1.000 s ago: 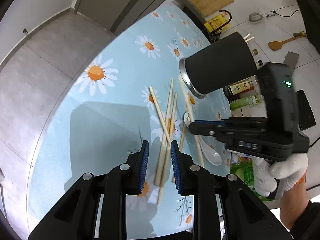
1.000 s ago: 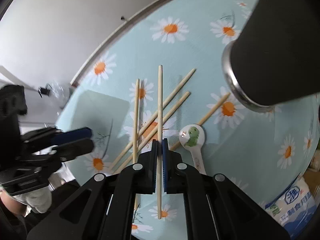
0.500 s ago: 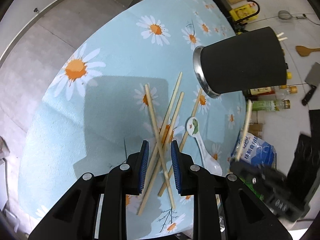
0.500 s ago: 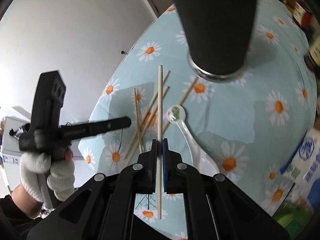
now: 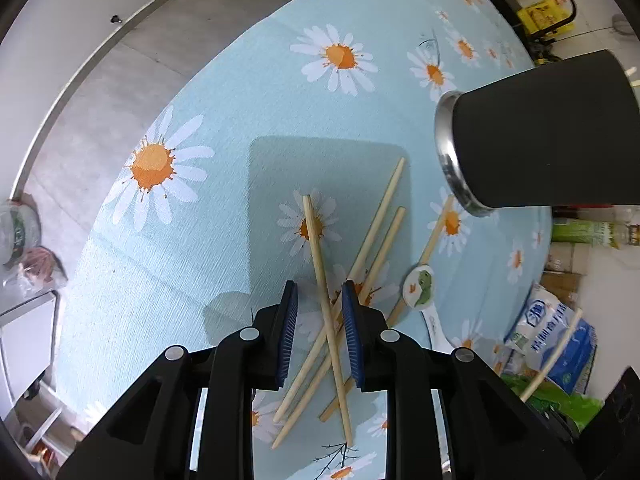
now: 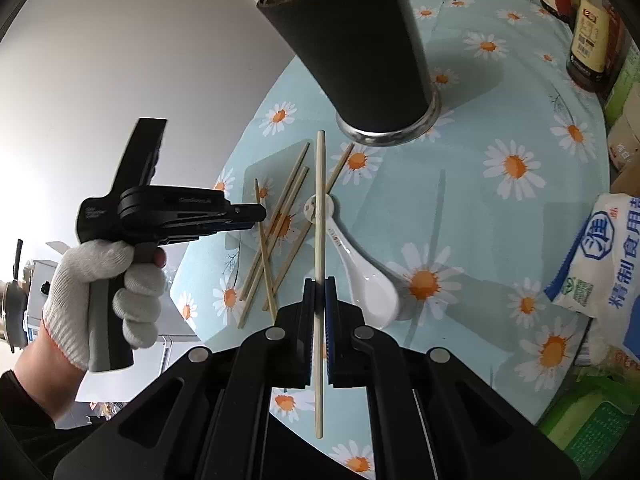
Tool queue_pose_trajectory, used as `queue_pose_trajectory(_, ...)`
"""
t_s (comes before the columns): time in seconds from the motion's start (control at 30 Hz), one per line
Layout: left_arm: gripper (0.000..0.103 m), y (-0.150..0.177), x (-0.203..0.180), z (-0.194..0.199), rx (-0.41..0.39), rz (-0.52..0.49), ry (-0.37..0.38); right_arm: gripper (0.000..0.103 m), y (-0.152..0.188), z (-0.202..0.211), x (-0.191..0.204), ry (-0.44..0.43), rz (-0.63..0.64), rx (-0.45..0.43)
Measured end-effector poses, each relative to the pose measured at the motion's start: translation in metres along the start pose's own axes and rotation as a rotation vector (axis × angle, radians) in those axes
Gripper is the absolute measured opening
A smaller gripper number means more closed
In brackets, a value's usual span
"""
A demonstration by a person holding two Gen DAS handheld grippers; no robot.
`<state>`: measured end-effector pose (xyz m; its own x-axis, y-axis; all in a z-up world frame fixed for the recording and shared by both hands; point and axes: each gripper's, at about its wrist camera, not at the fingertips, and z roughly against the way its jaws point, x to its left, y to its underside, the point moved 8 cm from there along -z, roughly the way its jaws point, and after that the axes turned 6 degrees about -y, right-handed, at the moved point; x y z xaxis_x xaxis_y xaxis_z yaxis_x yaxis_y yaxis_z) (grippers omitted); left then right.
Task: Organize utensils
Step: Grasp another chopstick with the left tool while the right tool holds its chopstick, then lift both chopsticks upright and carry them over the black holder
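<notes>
My right gripper [image 6: 319, 294] is shut on one wooden chopstick [image 6: 319, 200], held in the air pointing toward the black utensil cup [image 6: 360, 44]. The cup holds some utensils at its rim. Several loose chopsticks [image 5: 360, 256] lie crossed on the daisy tablecloth [image 5: 240, 100] beside a white spoon with a green dinosaur [image 5: 420, 288]. My left gripper [image 5: 320, 304] is open above the pile, one chopstick [image 5: 320, 260] showing between its pads. The left gripper also shows in the right wrist view [image 6: 256, 213], and the held chopstick in the left wrist view [image 5: 552, 356].
A blue-and-white salt bag [image 6: 600, 256] lies at the table's right edge. Sauce bottles [image 6: 592, 28] stand at the far right. A green package [image 5: 560, 396] lies below the table edge. The cup [image 5: 540, 132] stands just beyond the pile.
My right gripper has lifted its chopstick off the table and swung up toward the cup. My left gripper has moved in over the chopstick pile, still open.
</notes>
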<state>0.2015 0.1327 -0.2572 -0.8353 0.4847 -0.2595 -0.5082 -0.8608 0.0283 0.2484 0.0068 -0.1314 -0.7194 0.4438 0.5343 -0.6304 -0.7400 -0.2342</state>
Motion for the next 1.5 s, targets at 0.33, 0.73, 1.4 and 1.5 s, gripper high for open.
queue_pose_trajectory(0.33, 0.005, -0.001, -0.005, -0.005, 0.012, 0.037, -0.1, 0.006, 0.004, 0.016, -0.007, -0.033, 0.004, -0.044)
queue_pose_trajectory(0.73, 0.003, 0.003, 0.008, 0.0, -0.001, 0.127, -0.056, 0.006, 0.016, 0.024, -0.015, -0.052, 0.002, -0.04)
queue_pose_trajectory(1.4, 0.003, -0.016, -0.03, 0.09, -0.229, -0.156, 0.095, 0.006, -0.02, 0.027, 0.011, -0.005, -0.021, -0.177)
queue_pose_trajectory(1.5, 0.003, -0.018, -0.048, 0.107, -0.259, -0.215, 0.142, 0.006, -0.033, 0.032, 0.021, 0.013, -0.01, -0.223)
